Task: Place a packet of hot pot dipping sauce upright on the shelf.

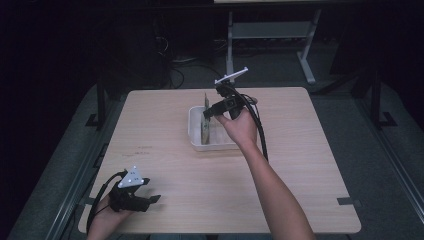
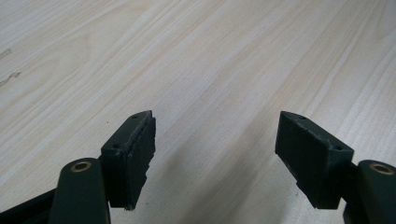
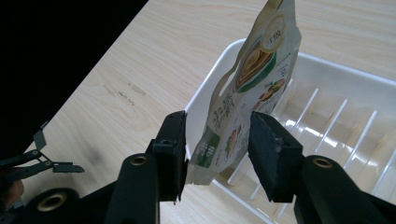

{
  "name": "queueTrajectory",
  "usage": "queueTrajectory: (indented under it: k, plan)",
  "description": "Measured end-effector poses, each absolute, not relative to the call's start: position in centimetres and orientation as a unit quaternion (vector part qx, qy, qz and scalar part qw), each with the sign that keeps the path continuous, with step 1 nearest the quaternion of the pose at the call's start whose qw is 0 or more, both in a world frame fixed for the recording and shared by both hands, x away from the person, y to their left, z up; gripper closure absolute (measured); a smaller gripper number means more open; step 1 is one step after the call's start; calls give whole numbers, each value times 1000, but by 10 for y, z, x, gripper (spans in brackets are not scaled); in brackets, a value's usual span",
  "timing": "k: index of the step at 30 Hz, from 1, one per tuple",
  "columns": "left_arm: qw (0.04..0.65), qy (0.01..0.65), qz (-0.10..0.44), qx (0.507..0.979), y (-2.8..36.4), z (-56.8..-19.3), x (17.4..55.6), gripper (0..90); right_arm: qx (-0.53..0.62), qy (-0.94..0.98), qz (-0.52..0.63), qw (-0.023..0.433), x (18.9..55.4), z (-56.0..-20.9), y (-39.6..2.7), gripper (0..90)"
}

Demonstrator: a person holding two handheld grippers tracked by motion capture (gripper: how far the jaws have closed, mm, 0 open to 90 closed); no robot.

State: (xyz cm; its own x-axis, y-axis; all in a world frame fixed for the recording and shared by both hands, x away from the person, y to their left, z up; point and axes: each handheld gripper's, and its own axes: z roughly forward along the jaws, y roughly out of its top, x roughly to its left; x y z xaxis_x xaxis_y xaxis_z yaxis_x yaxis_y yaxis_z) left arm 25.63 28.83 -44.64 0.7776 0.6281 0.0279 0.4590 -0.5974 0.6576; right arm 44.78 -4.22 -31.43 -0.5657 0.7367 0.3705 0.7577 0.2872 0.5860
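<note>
A white ribbed tray sits on the wooden table, a little beyond its middle. A printed food pouch stands upright inside the tray, leaning against the tray's left wall as the high view has it, its base down among the tray's ribs. The right gripper hangs over that same end of the tray, held by the person's right hand. In the right gripper view its jaws straddle the pouch: they stand parted, one on each side of the pouch's lower part, with a gap showing at the right jaw, so the pouch is released and stands by itself. The left gripper rests well apart from the tray, near the table's front left corner, its jaws spread wide over bare wood with nothing between them.
</note>
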Motion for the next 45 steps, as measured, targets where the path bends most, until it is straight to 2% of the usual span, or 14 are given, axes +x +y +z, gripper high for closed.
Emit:
queueTrajectory:
  k: [26, 45]
  plan:
    - [325, 312, 130, 883, 288, -447, 257, 262, -441, -803, -401, 23, 424, -310, -74, 503]
    - [324, 315, 130, 882, 288, -448, 257, 260, -441, -802, -403, 25, 410, -322, -104, 461]
